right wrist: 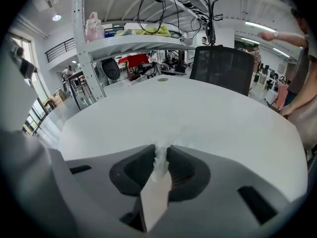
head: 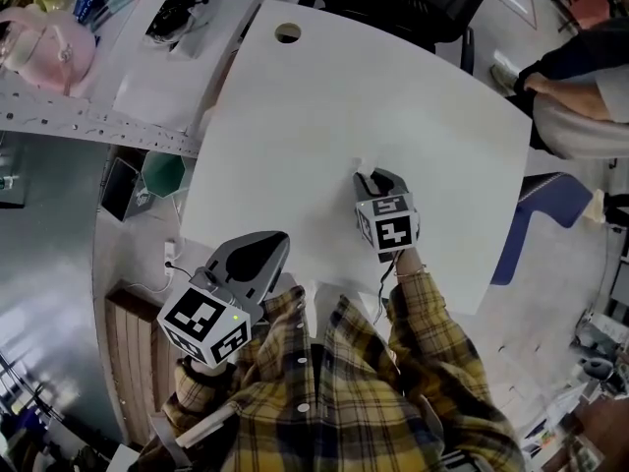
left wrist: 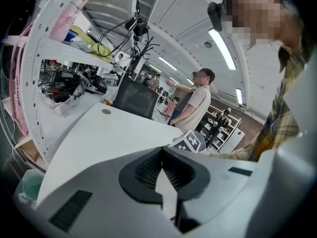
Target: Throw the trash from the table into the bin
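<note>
The right gripper [head: 371, 179] sets its tips on the large white rounded table [head: 324, 96], its jaws pinched onto a small crumpled scrap of white paper [right wrist: 161, 158]. The left gripper [head: 267, 244] hangs just beyond the table's near edge, jaws closed together and empty.

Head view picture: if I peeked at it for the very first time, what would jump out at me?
The big white table fills the middle of the picture. Toward its right side, the right claw is pinching a crumpled white paper scrap on the tabletop. The left claw sits shut and empty at the table's near edge, just above the person's yellow checked shirt.
</note>
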A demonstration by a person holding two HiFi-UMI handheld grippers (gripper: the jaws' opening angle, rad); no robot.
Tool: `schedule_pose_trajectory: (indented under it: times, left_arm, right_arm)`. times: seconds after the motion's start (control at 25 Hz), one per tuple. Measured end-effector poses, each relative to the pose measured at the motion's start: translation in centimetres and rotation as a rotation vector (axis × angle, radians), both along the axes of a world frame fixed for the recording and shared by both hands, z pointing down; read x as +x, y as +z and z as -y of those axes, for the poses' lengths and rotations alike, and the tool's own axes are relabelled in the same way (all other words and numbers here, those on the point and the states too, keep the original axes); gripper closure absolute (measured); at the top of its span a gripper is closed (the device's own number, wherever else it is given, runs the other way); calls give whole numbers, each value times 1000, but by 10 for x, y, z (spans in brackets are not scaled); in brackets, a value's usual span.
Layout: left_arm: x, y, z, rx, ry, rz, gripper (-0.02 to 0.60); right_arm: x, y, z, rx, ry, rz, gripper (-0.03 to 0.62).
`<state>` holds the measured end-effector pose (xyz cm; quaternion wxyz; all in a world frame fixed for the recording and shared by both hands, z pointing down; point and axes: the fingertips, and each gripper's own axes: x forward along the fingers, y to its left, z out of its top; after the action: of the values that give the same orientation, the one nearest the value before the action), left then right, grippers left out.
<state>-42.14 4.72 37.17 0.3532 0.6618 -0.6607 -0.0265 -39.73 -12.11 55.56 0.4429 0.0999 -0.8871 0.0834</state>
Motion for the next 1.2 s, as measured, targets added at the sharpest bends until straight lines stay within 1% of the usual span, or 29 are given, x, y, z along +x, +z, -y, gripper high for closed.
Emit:
schedule_pose_trajectory:
  times: [0.04, 0.08, 0.32, 0.52, 0.64, 0.76, 0.84, 0.96, 1.08, 1.2]
  left_arm:
    - [-1, -1, 0, 2, 1, 2, 572]
    - [-3, -2, 1, 6, 3, 4, 571]
    - [-6, -14, 8, 40, 41, 22, 571]
    - [-3, -29, 19, 77, 120, 47, 571]
    - [1, -37, 27, 107, 184, 55, 571]
    - [8, -35, 38, 121, 250, 61, 571]
    - [17, -29, 48, 118, 303, 41, 571]
    - [34, -24, 63, 117, 389, 8, 571]
    - [58, -30, 76, 127, 468, 10, 572]
    - [91, -37, 87, 136, 535, 16, 572]
  right_arm:
    - [0, 0, -1, 0, -2, -4, 540]
    - [1, -1, -2, -6, -2, -4, 550]
    - [4, -20, -12, -50, 36, 38, 560]
    - [6, -48, -17, -50, 98, 91, 562]
    - [7, -65, -23, -52, 140, 134, 562]
    - [8, -81, -28, -52, 173, 180, 562]
    - [15, -88, -29, -43, 203, 196, 562]
    - [33, -98, -30, -32, 273, 213, 562]
    - [57, -108, -28, -25, 336, 236, 562]
    - [90, -119, -24, -6, 380, 250, 562]
